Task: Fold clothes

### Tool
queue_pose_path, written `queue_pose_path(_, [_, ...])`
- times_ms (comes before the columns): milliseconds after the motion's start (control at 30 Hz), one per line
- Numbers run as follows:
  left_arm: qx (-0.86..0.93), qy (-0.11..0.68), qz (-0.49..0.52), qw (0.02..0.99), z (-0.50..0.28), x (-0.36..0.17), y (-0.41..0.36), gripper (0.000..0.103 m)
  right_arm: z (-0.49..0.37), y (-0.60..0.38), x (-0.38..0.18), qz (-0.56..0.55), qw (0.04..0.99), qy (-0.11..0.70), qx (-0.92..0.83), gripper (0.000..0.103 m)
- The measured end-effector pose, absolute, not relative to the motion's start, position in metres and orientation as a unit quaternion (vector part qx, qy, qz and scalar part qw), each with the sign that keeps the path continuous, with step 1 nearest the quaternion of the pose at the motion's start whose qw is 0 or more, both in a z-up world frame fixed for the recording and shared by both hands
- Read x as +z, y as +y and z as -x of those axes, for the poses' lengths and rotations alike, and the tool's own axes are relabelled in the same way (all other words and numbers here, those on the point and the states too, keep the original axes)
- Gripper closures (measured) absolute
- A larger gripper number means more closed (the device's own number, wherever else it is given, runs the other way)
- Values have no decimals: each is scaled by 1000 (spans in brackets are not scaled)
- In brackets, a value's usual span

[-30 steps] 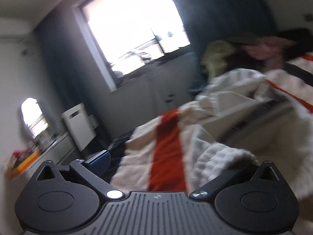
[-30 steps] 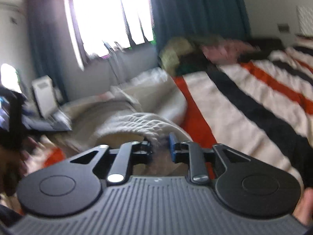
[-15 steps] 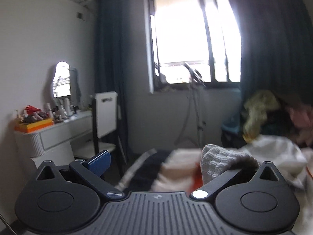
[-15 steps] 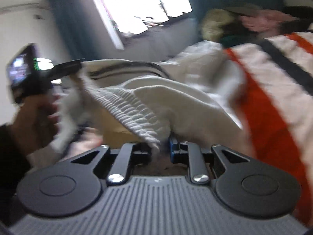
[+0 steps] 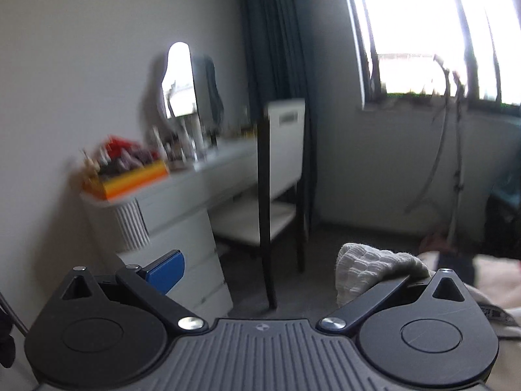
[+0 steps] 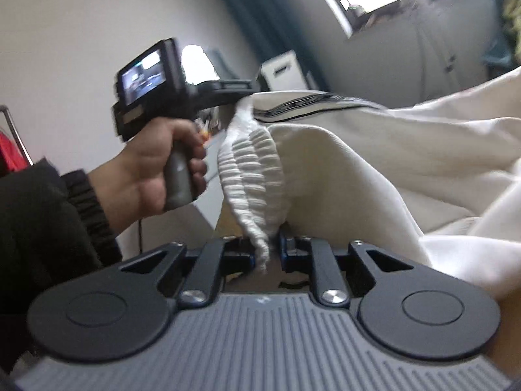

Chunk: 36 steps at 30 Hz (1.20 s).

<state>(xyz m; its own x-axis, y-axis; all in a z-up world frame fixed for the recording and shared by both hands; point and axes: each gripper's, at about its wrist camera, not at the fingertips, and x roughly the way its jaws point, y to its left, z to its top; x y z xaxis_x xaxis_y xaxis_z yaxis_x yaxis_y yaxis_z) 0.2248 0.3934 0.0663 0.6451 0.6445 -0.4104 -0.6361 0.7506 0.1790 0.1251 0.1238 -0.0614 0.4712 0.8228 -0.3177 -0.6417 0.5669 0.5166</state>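
A white bench (image 5: pixel 182 192) against the wall carries a yellow-orange box (image 5: pixel 136 181), small bottles (image 5: pixel 182 150) and an arched mirror (image 5: pixel 179 81)

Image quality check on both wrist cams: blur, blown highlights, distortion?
Left wrist: window blown out white, dresser clutter motion-smeared, left gripper sharp, fisheye bends the edges. Right wrist: the other hand and its screen blurred, ribbed hem fairly crisp, window clipped.

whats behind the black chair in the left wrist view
Behind the black chair stand a dark curtain and the white dressing table beside it. The chair hides the table's far end.
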Motion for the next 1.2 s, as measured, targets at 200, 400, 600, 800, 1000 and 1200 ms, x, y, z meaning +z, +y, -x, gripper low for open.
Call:
queue_pose_path(200, [341,309,24,887,-310,-24,434,0,-197,156,-98,-135,808,345,457,82])
queue_pose_path(400, [314,352,51,880,-314,-37,441,1,-235,162,-87,-132,750,417,496,47])
queue_pose_path(600, [266,399,54,876,-276,-3,433,0,-228,151,-56,-121,718,431,533,17])
queue_pose_path(800, [262,406,-1,876,-207,31,402,0,-201,106,-26,-128,751,387,519,17])
queue_pose_path(1000, [263,328,20,907,-133,62,327,0,-163,26,-6,-111,829,319,446,17])
queue_pose_path(1200, [170,264,16,949,-77,79,194,0,-129,-63,14,-106,902,249,338,17])
